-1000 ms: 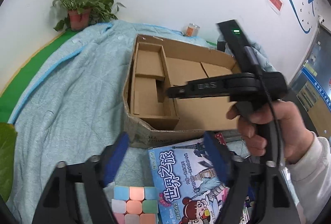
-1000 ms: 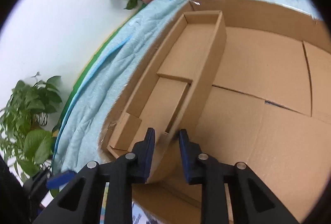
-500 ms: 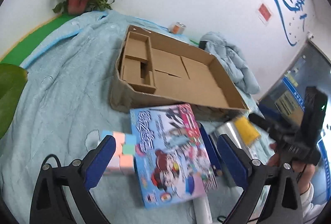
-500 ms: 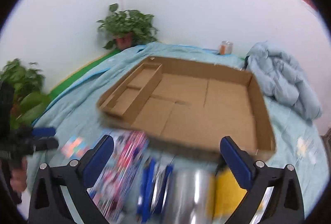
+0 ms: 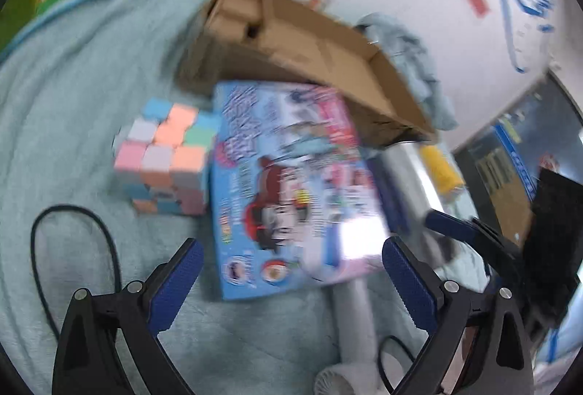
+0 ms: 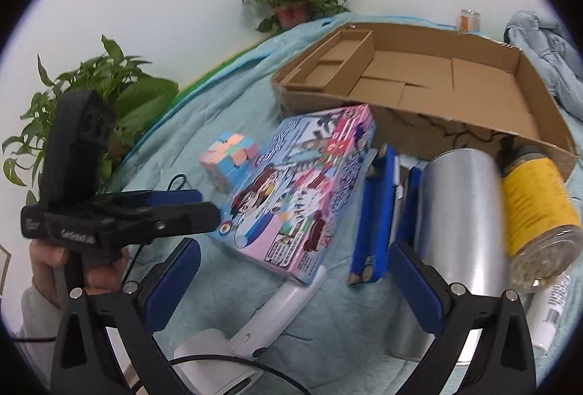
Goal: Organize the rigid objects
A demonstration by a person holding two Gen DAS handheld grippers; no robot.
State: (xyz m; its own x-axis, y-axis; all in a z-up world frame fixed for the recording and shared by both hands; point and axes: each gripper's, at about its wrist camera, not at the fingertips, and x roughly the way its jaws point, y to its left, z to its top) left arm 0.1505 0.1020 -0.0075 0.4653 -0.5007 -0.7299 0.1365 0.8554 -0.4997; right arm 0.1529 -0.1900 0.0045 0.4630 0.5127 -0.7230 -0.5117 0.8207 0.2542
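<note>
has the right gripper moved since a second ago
Yes. The right gripper has pulled back out of the cardboard box, where its fingers pinched the divider; its jaws have just been opening, with nothing gripped.

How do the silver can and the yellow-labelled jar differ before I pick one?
In the right wrist view, the silver can has a plain, shiny metal side; the yellow-labelled jar is clear, with pale contents showing below its label. The silver can looks bulkier than the jar, and lies left of it, beside the blue case. Both lie on their sides before the cardboard box.

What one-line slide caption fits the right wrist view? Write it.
Open right tongs hover above puzzle box, steel tumbler and yellow jar beside empty cardboard tray.
</note>
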